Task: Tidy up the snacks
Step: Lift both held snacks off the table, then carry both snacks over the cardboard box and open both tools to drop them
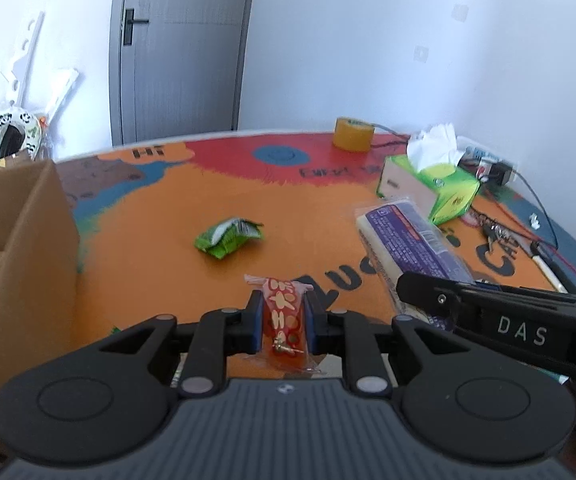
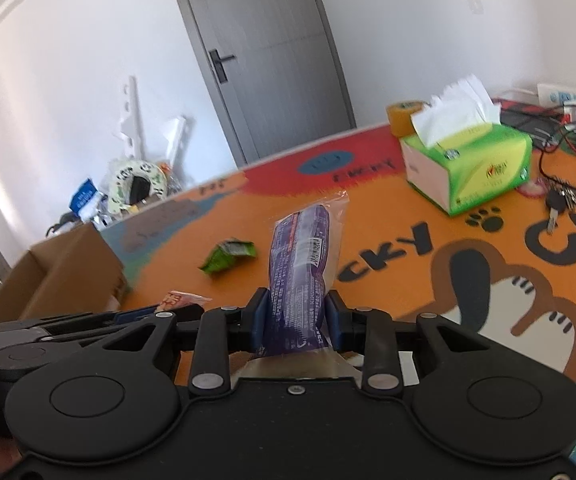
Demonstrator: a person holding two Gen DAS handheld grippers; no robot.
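Two grippers, both clamped on snacks. Left gripper: jaws pinched on a red packet with pale flower print, raised off the table. Right gripper: jaws squeezed on a purple-labelled wrapped bar, sticking up and forward. Beyond, loose on the orange cartoon-print tabletop: a crumpled green packet. To the left, an open cardboard box. Farther back: a green tissue box, yellow tape roll, keys, cables. Behind, white walls and a grey door.
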